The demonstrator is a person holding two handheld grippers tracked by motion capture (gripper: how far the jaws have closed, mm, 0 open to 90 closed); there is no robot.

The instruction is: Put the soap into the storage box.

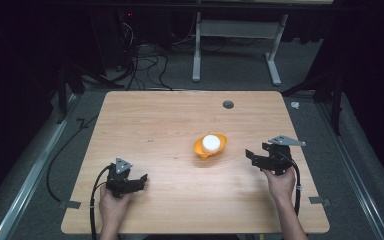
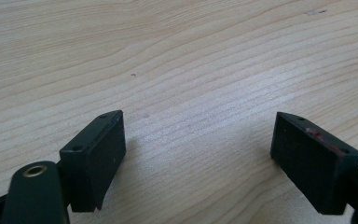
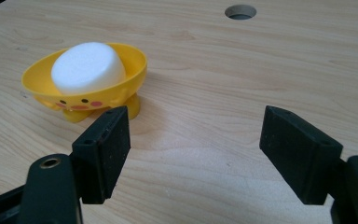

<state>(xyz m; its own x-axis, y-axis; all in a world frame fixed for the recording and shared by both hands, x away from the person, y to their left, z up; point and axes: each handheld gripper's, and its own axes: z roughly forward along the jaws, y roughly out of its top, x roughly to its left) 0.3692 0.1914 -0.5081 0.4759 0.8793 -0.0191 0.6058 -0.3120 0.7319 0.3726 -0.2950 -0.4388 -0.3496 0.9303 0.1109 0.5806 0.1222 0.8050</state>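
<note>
A yellow duck-faced bowl (image 1: 210, 147) (image 3: 42, 88) stands near the middle of the wooden table (image 1: 150, 125), with a white round block (image 1: 211, 143) (image 3: 87, 67) lying in it. My right gripper (image 1: 250, 154) (image 3: 193, 149) hovers just right of the bowl, open, with bare wood between its jaws. At the front left, my left gripper (image 1: 142, 181) (image 2: 198, 154) is low over the table, open and holding nothing.
A round cable hole (image 1: 228, 104) (image 3: 240, 11) sits near the table's far edge. Beyond the table are a white desk frame (image 1: 236, 30) and loose cables (image 1: 140, 60) on the floor. Metal rails run along both sides.
</note>
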